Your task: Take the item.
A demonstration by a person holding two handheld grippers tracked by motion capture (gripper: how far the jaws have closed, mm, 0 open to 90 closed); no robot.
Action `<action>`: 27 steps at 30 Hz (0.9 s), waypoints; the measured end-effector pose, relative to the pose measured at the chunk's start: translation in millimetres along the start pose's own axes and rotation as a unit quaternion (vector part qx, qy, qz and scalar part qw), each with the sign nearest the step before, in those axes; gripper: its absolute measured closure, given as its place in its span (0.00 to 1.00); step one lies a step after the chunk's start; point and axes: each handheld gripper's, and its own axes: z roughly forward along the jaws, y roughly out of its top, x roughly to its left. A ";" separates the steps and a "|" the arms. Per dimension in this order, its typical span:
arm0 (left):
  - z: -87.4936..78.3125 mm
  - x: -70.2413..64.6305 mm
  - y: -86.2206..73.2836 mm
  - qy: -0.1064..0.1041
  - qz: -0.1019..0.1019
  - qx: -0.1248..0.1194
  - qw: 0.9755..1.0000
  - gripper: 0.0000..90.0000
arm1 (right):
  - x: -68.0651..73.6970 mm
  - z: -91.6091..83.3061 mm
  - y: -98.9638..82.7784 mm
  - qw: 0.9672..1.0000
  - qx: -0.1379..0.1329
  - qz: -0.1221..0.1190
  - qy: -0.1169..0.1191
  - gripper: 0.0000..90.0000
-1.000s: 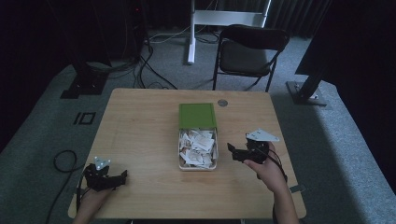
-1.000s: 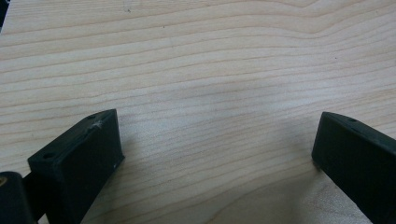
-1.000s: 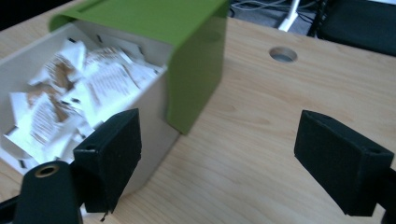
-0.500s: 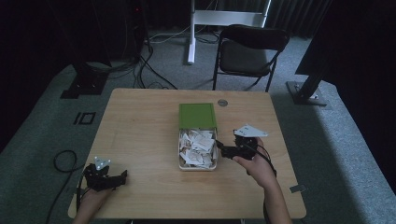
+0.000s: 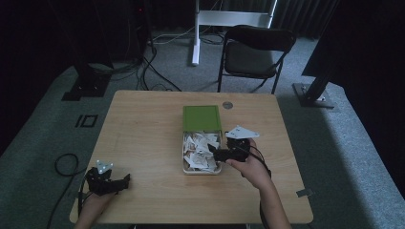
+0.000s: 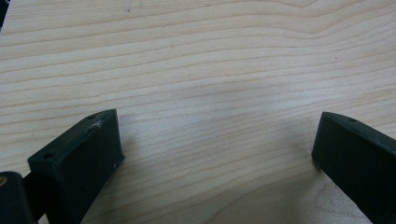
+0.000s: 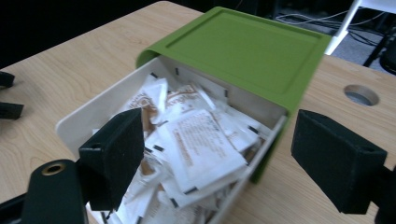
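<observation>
The right tool (image 5: 220, 154) has moved left to the packet tray (image 7: 77, 122), jaws apart straddling its packets (image 7: 196, 144).

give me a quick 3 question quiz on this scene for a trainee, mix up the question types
1. True or false: the green lid fully covers the white box.
2. Multiple choice: what do the right tongs point at? A) bare wood B) paper sachets C) the chair
3. Fill in: the left tongs are open over the bare ____.

Key
1. False. The lid is slid back, so the box's near part lies open.
2. B. The sachets lie heaped in the box, with the right tongs open above them.
3. table. Nothing lies between the jaws but wood.
</observation>
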 end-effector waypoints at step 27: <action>0.0 0.0 0.0 0.000 0.000 0.000 1.000 0.03 | 42.7 42.3 14.5 0.998 0.017 -0.022 0.056 0.43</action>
